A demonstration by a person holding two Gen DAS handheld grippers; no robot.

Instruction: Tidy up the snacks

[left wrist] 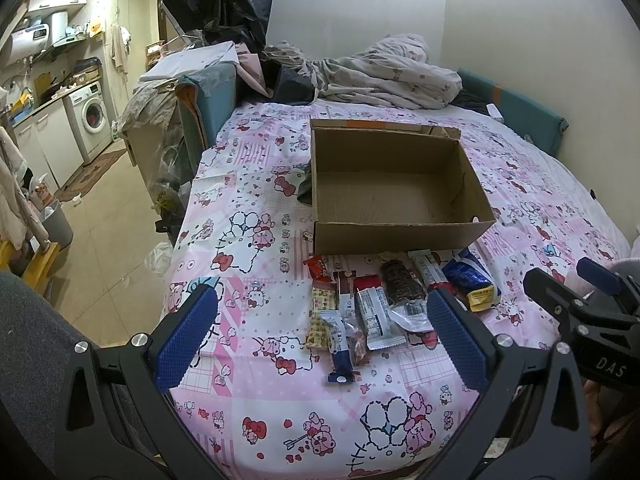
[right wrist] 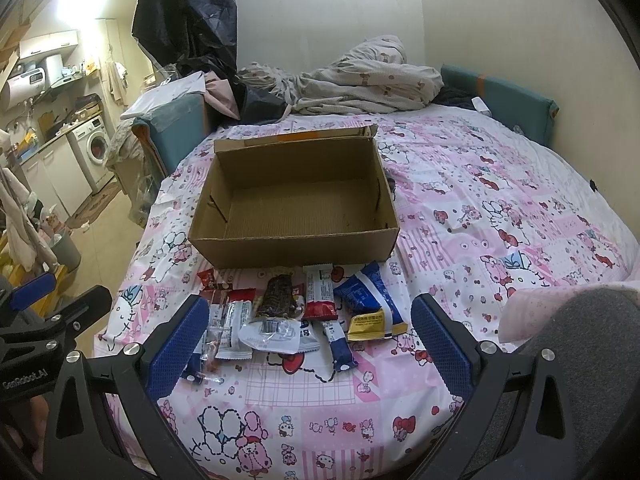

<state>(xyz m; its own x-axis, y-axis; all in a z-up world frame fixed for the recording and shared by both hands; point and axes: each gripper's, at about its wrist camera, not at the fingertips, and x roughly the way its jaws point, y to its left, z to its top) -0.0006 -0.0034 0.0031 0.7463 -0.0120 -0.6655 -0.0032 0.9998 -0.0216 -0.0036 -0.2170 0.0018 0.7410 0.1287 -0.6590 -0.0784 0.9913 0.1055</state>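
An empty open cardboard box (left wrist: 396, 184) (right wrist: 296, 204) sits on the bed. Several wrapped snacks lie in a row in front of it: a dark bar in clear wrap (left wrist: 402, 288) (right wrist: 276, 300), a blue and yellow packet (left wrist: 472, 280) (right wrist: 370, 300), a red and white bar (right wrist: 319, 292), a white bar (left wrist: 374, 316) and a blue bar (right wrist: 338, 346). My left gripper (left wrist: 320, 336) is open and empty, low over the sheet before the snacks. My right gripper (right wrist: 308, 344) is open and empty, its jaws on either side of the row's near end.
The bed carries a pink cartoon-print sheet (left wrist: 280, 412) (right wrist: 480, 220). A crumpled duvet (left wrist: 384, 72) and clothes lie at the far end by the wall. The bed's left edge drops to a tiled floor (left wrist: 104, 216) with a bin and kitchen units.
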